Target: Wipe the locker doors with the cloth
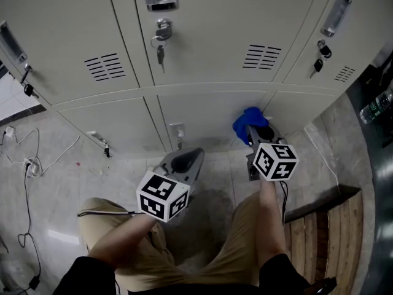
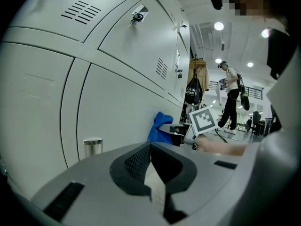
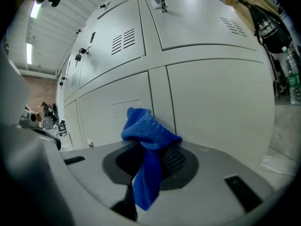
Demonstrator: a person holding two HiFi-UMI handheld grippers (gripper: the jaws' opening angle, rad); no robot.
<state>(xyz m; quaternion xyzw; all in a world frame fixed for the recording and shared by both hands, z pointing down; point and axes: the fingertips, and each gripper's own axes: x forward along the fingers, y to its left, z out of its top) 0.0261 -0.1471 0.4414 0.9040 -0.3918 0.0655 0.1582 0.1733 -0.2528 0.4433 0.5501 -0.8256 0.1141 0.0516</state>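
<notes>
white cables (image 1: 27, 163) lie looped on the pale polished stone floor (image 1: 55, 220) at the far left of the head view. beige-grey metal locker doors (image 1: 209, 29) fill the top of that view in two rows. a bunch of keys (image 1: 161, 54) hangs from the lock of the middle upper door, and a small silver latch (image 1: 177, 131) stands out from the lower door beneath it. the left gripper (image 1: 189, 158) points at this lower row and is near it, held out above a knee in tan trousers (image 1: 101, 223). its own view shows the two dark-padded jaws closed tip to tip with nothing between them. just to its right, the right gripper (image 1: 258, 133) is clamped on a bright blue knitted cloth (image 1: 249, 120). in the right gripper view the cloth bunches above the jaws and hangs in a tail below them. the cloth sits low on the lockers, at the upright strip between the middle and right lower doors. it looks pressed to the metal, though real contact cannot be made out. further right, a slatted brown wooden bench (image 1: 325, 232) stands on the floor. a clear plastic bottle with a green label (image 1: 376, 106) shows at the right edge.
</notes>
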